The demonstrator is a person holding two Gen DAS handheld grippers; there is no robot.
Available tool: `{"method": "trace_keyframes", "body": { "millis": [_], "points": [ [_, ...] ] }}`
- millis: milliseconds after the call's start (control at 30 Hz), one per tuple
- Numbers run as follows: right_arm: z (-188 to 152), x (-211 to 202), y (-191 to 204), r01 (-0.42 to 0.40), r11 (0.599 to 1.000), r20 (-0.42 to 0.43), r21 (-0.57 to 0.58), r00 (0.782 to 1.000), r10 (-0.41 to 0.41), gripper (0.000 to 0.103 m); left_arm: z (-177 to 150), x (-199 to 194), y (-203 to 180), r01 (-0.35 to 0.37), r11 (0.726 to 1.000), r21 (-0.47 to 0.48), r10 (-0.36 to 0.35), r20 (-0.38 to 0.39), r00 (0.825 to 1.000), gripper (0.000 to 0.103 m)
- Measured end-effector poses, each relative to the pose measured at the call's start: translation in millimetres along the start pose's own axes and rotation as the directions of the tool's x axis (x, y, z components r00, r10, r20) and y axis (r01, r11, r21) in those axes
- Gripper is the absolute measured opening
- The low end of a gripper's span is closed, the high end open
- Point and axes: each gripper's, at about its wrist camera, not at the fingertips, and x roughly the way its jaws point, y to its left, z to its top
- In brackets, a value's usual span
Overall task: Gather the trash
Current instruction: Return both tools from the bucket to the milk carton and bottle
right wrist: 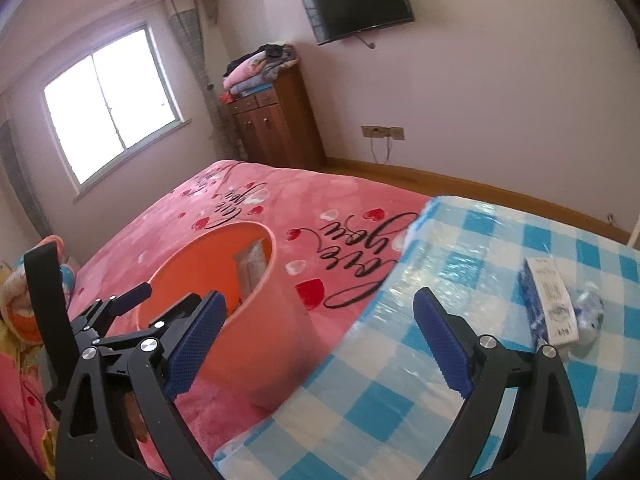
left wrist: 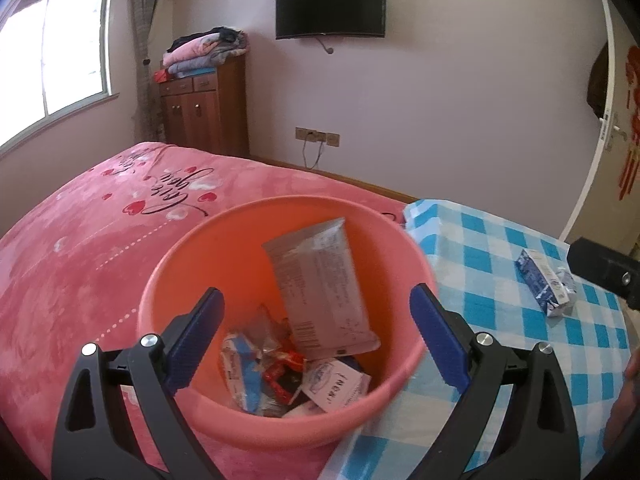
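Observation:
An orange-pink plastic bin (left wrist: pixel 188 264) stands on the bed, and my left gripper (left wrist: pixel 316 336) hangs open just above its mouth with nothing between the pads. Inside, a grey wrapper pack (left wrist: pixel 320 288) leans on the wall over several small wrappers (left wrist: pixel 280 372). A blue and white carton (left wrist: pixel 544 280) lies on the blue checked cloth to the right. In the right wrist view my right gripper (right wrist: pixel 318 344) is open and empty over the cloth's edge. The carton (right wrist: pixel 552 300) lies ahead to its right beside a crumpled clear wrapper (right wrist: pixel 588 312). The bin (right wrist: pixel 256 352) sits to its left.
A pink blanket with hearts (left wrist: pixel 80 248) covers the bed, and the blue checked cloth (right wrist: pixel 400 392) overlaps its right side. A wooden cabinet (left wrist: pixel 204 108) with folded bedding stands against the far wall, under a wall-mounted TV (left wrist: pixel 330 6). Part of the left gripper's black frame (right wrist: pixel 80 320) shows at the left.

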Motion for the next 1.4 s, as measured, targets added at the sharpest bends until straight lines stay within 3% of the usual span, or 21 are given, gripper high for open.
{"method": "trace_keyframes", "body": {
  "millis": [800, 1400],
  "points": [
    [-50, -63, -81, 0.191, 0.974, 0.01, 0.123, 0.981, -0.194, 0.094, -19, -18, -96, 0.152, 0.978, 0.144, -0.147, -0.046, 0.988, 0.094],
    [-75, -100, -139, 0.302, 0.936, 0.016, 0.182, 0.951, -0.31, 0.095, -33, -13, -158, 0.211, 0.948, 0.237, -0.191, -0.105, 0.976, 0.094]
  ]
}}
